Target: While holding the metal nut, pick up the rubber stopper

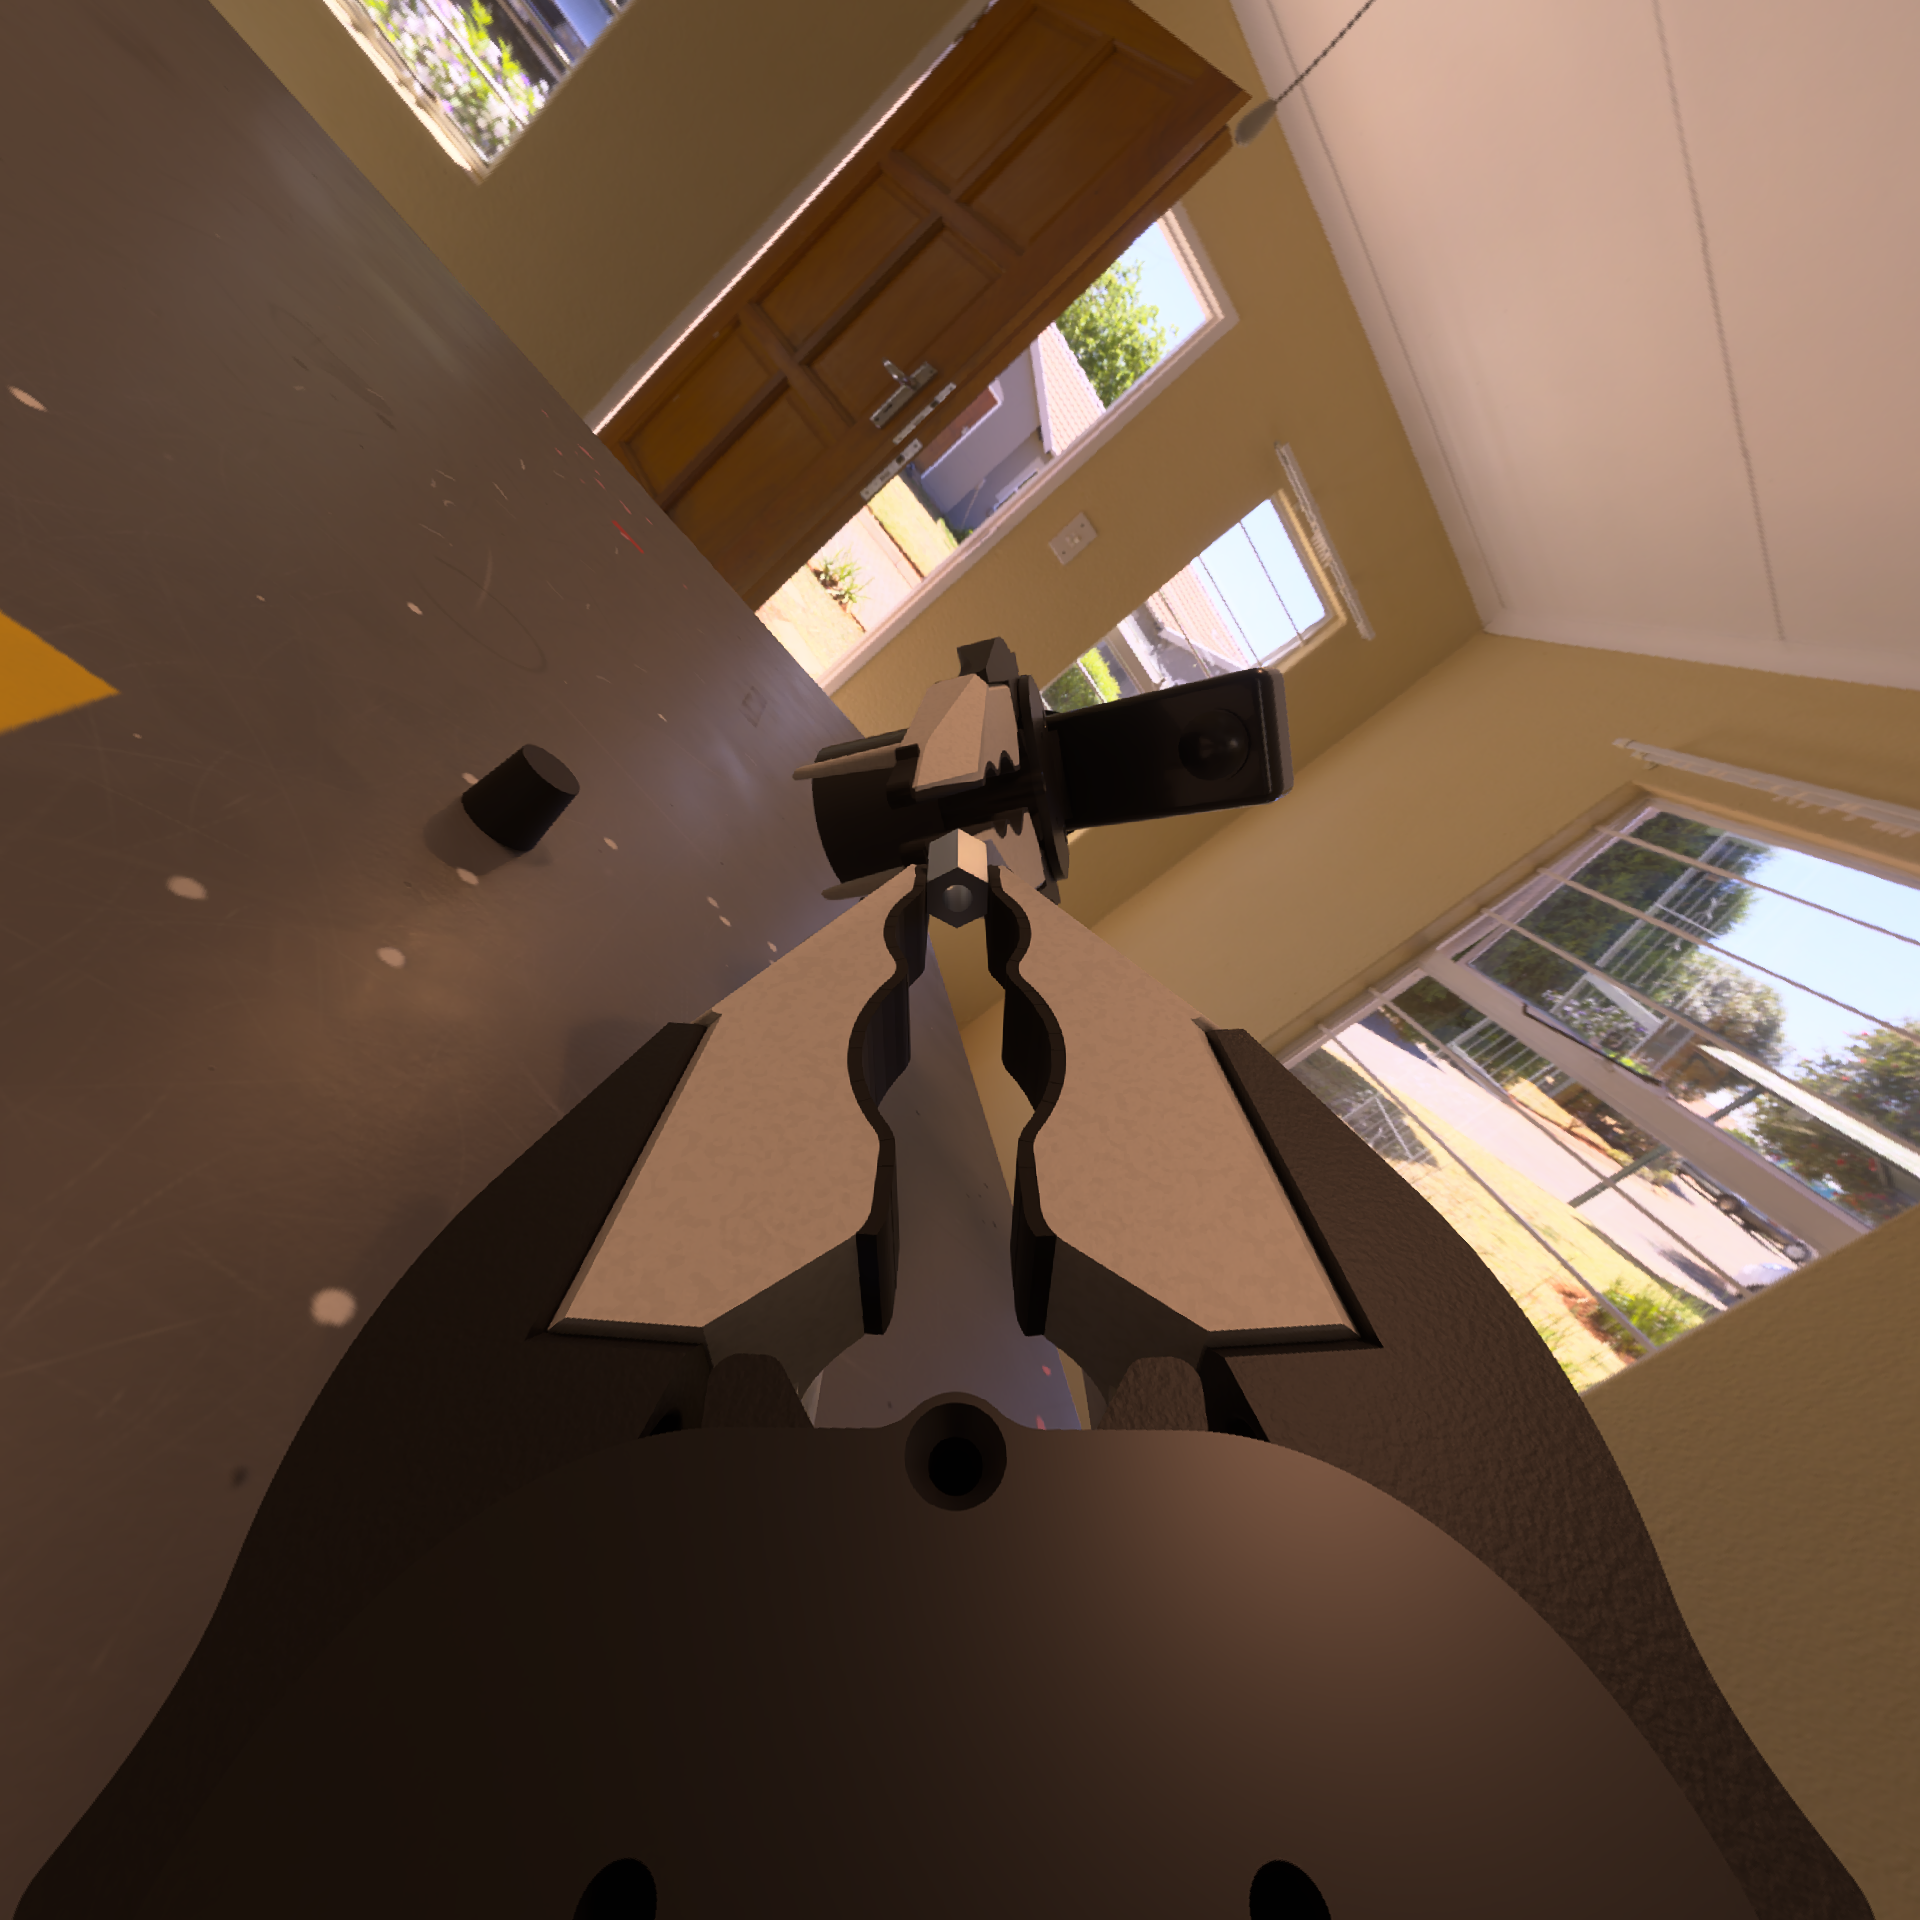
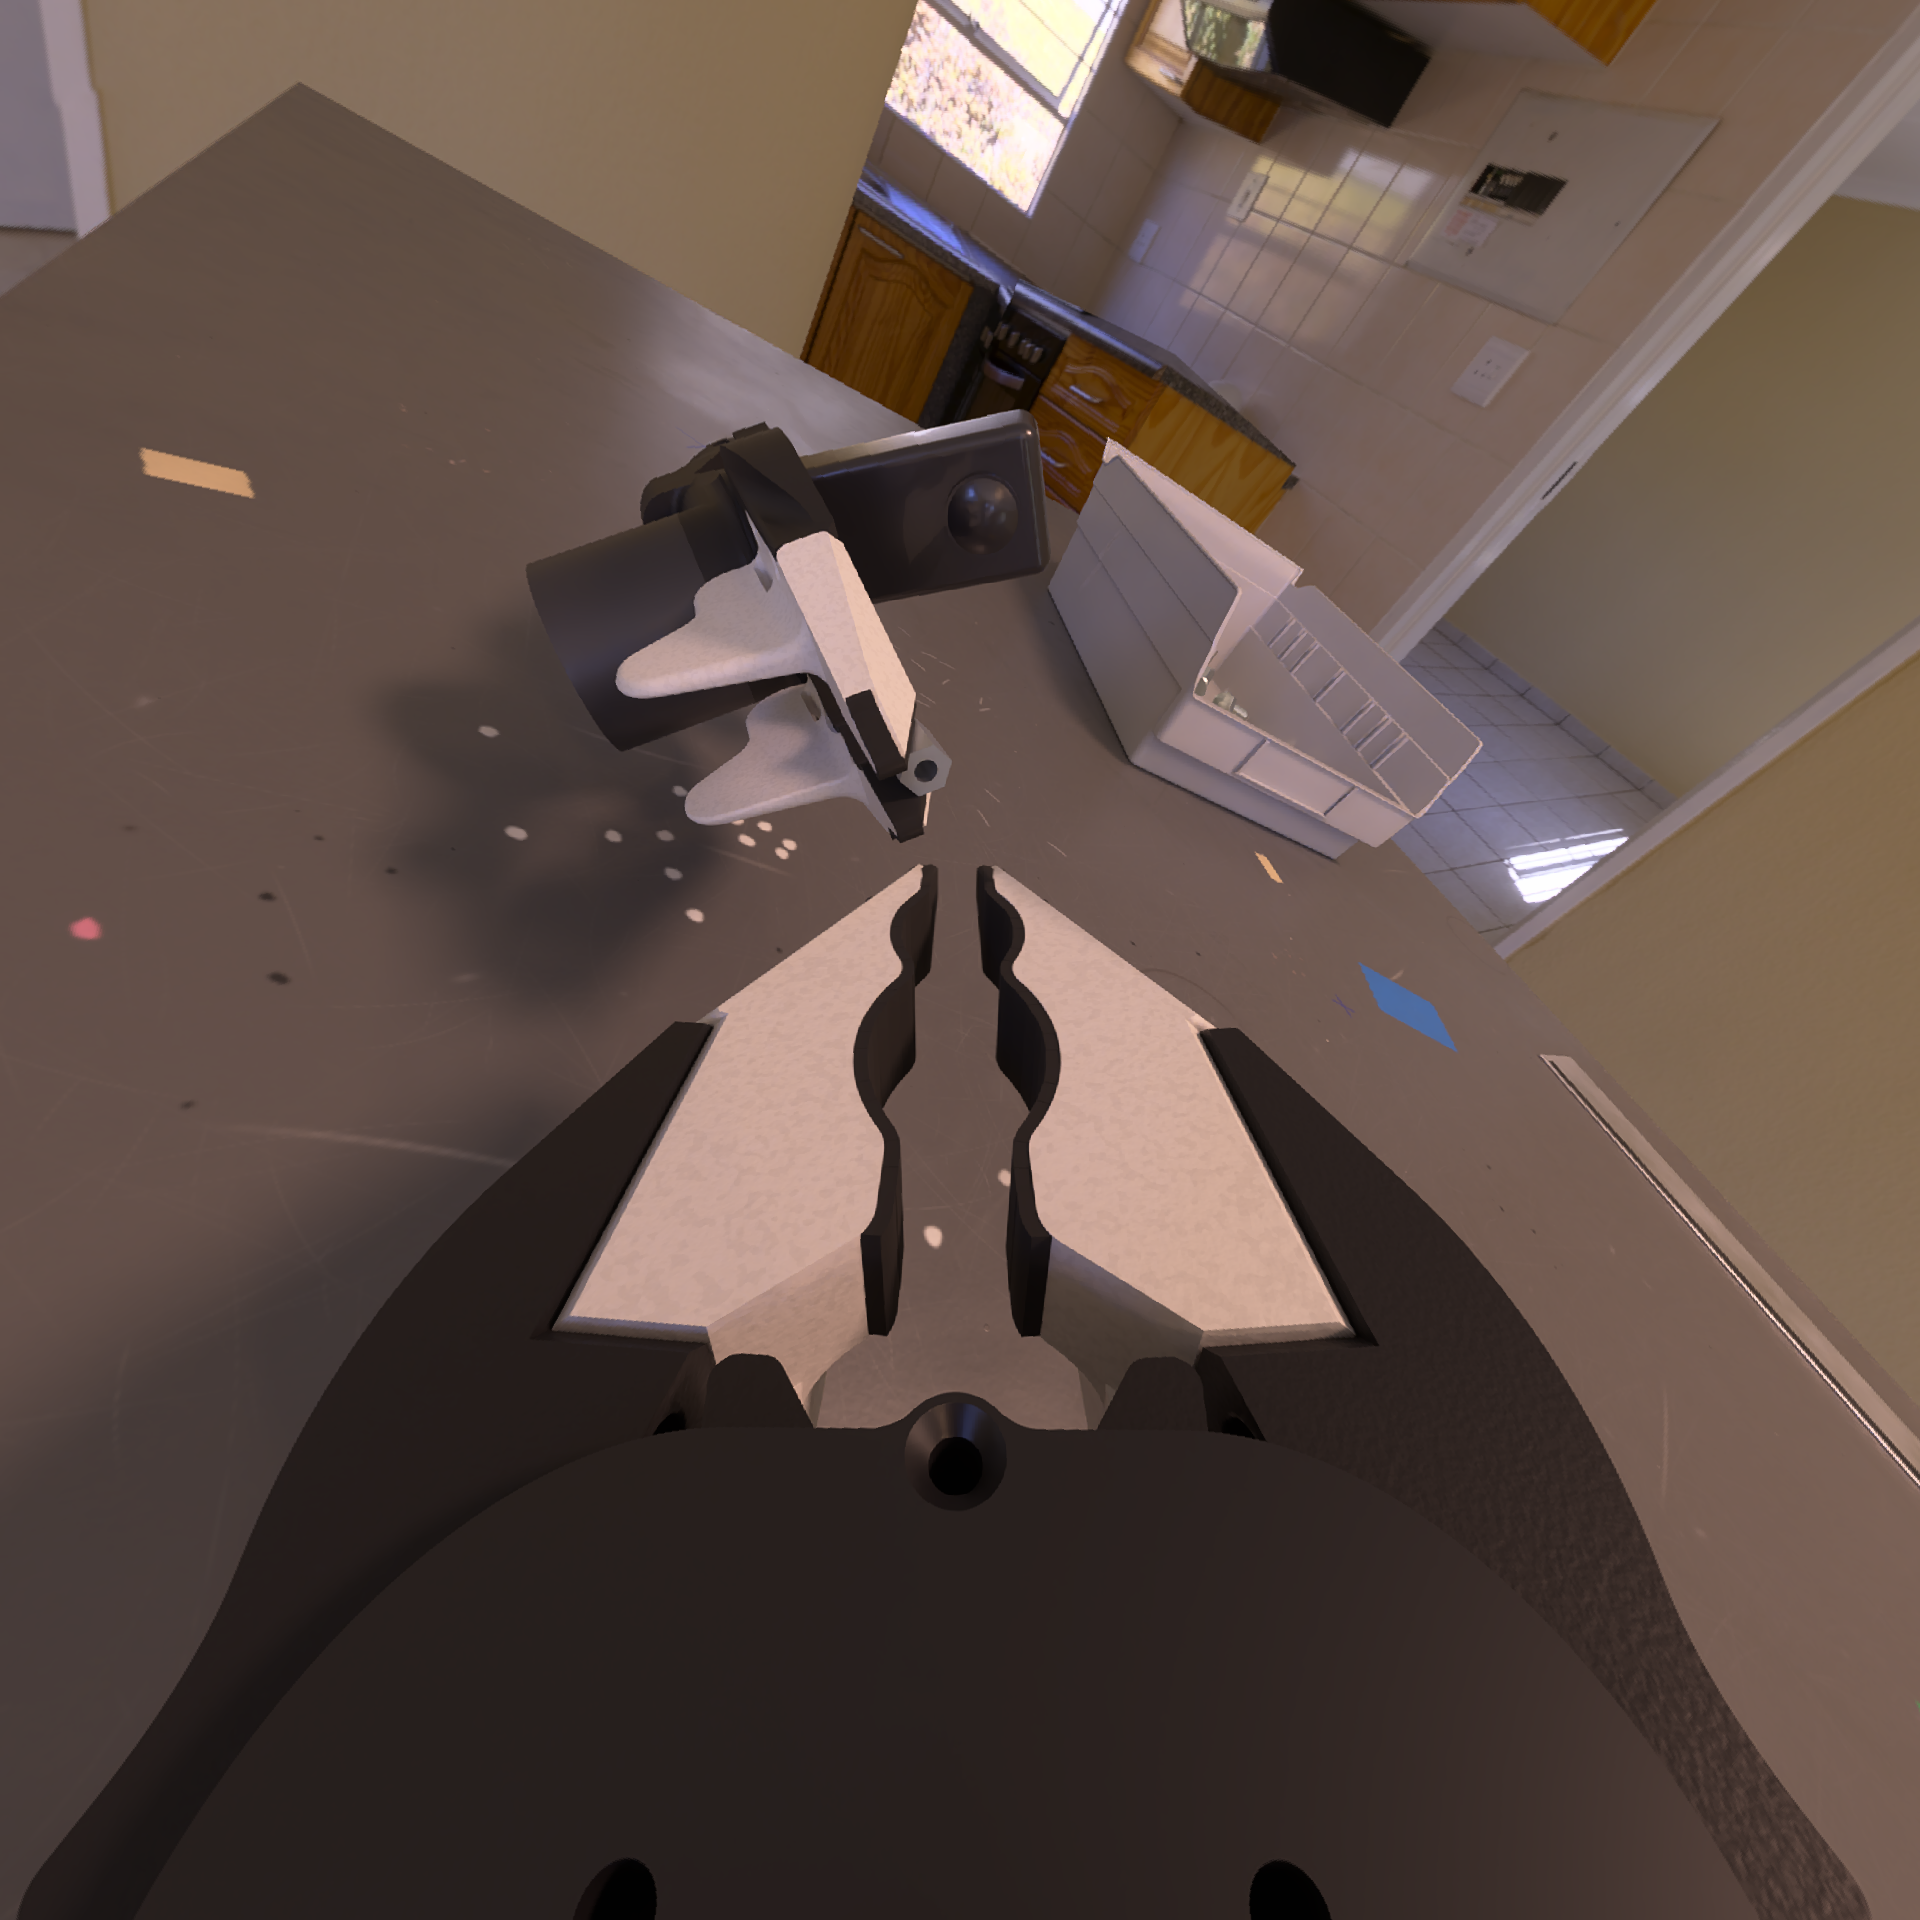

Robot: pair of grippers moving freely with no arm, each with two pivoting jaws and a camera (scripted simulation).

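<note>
My left gripper [image 1: 954, 914] is shut on a small silver metal nut [image 1: 954, 902] pinched between its fingertips, held up off the grey table [image 1: 260, 436]. The black rubber stopper [image 1: 520, 798] stands on the table to the left of the left gripper, apart from both grippers. My right gripper [image 2: 956, 883] is shut with a narrow slit between its fingers and holds nothing; it hovers over the table [image 2: 312, 1091]. It faces the left gripper [image 2: 906, 816], which holds the nut [image 2: 925, 771] just ahead. The stopper is out of the right wrist view.
A white open bin [image 2: 1247, 665] sits on the table at the right, near its edge. Small coloured marks lie on the table: yellow [image 1: 42, 675], blue [image 2: 1408, 1006], tan [image 2: 195, 473]. The right gripper's body [image 1: 1039, 769] hangs close in front of the left gripper.
</note>
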